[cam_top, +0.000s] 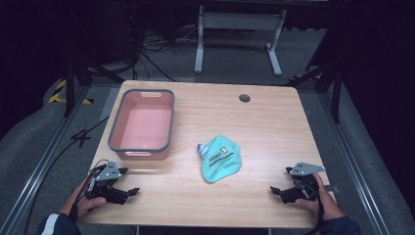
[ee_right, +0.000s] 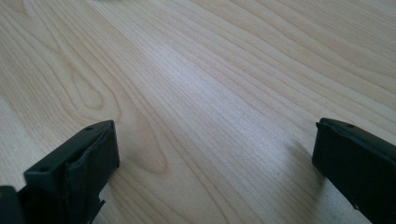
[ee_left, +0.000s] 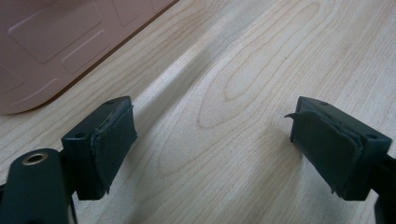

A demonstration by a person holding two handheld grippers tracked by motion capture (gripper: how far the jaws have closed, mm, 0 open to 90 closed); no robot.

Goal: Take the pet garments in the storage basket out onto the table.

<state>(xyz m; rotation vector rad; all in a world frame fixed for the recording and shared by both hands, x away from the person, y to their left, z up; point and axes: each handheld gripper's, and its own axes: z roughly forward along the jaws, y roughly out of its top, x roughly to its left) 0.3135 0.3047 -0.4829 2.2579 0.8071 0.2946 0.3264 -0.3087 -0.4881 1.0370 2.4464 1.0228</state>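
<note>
Teal cloth (cam_top: 220, 158) lies crumpled mid-frame on the bench (cam_top: 274, 127), pink bin (cam_top: 143, 125) upper left. Left gripper (cam_top: 131, 182) and right gripper (cam_top: 277, 181) jaws apart, empty. Likely: pinch cloth edge low.

Table (cam_top: 274, 127): pale wood grain w/ slight sheen. Tub (cam_top: 142, 125): smooth pink plastic. Teal item (cam_top: 221, 159): soft cloth. Jaws: matt black, frayed pads.
</note>
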